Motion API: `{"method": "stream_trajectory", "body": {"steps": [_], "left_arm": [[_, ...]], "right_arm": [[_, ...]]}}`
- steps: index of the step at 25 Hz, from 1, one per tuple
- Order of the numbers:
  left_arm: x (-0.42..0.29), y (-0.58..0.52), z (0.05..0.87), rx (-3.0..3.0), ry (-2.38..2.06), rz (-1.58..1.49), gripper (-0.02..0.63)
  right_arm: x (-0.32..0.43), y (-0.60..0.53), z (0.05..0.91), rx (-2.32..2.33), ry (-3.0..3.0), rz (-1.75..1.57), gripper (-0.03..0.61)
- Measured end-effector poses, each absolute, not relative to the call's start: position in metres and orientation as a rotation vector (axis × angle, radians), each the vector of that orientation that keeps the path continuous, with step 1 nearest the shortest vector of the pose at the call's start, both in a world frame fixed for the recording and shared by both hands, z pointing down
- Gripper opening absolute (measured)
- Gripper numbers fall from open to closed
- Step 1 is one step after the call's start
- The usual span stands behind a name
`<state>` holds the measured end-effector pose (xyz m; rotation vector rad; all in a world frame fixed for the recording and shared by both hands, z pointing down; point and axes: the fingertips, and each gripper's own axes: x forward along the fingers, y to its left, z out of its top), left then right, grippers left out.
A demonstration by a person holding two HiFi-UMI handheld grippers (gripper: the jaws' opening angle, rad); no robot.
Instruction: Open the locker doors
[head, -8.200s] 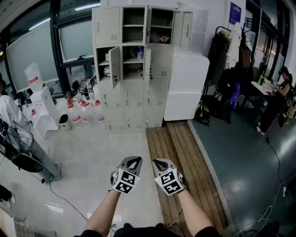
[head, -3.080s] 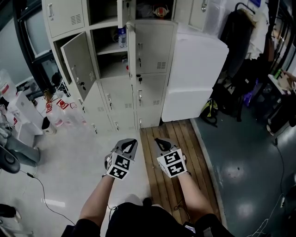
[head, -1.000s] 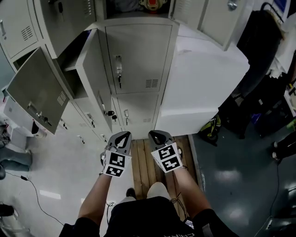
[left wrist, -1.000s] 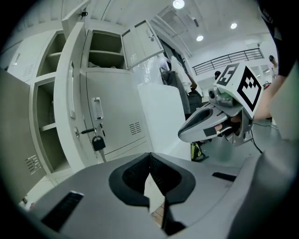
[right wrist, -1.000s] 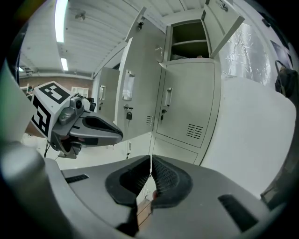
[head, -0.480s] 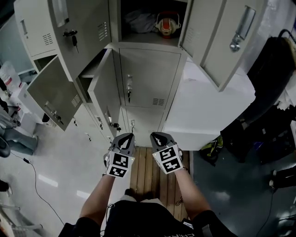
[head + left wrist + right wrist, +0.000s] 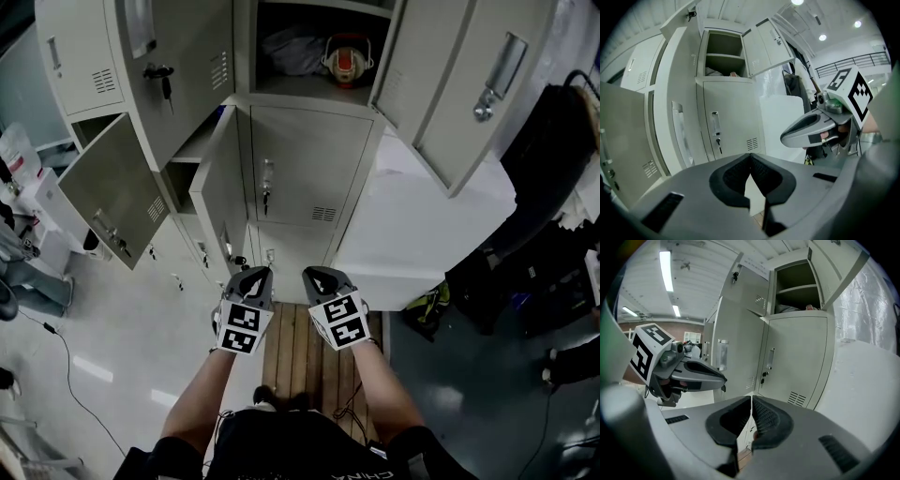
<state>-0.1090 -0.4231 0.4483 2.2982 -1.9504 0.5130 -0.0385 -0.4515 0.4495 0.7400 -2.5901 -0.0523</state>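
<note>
Grey lockers: top open compartment holds red-white round object.

Straight ahead, closed locker door. Directly above, open compartment with helmet right of cloth bundle inside. Left, open doors; upper right, another open door. Right of lockers, large box. In front, on floor, wooden planks.
</note>
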Motion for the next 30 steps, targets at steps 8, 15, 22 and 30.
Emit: {"method": "stream_trajectory", "body": {"steps": [8, 15, 22, 30], "left_arm": [[-0.114, -0.451, 0.426, 2.124, -2.016, 0.464, 0.018], [-0.124, -0.495, 0.419, 1.982, -2.136, 0.437, 0.018], [-0.14, -0.531, 0.421, 1.838, -2.233, 0.308, 0.022], [-0.165, -0.562, 0.444, 1.801, -2.227, 0.342, 0.129]], "right_arm": [[-0.039, -0.464, 0.439, 0.727, -2.604, -0.064, 0.035], [-0.038, -0.486, 0.43, 0.671, -2.637, -0.021, 0.035], [-0.038, -0.51, 0.428, 0.613, -2.671, 0.002, 0.037], [-0.051, -0.529, 0.424, 0.595, -2.678, -0.017, 0.037]]}}
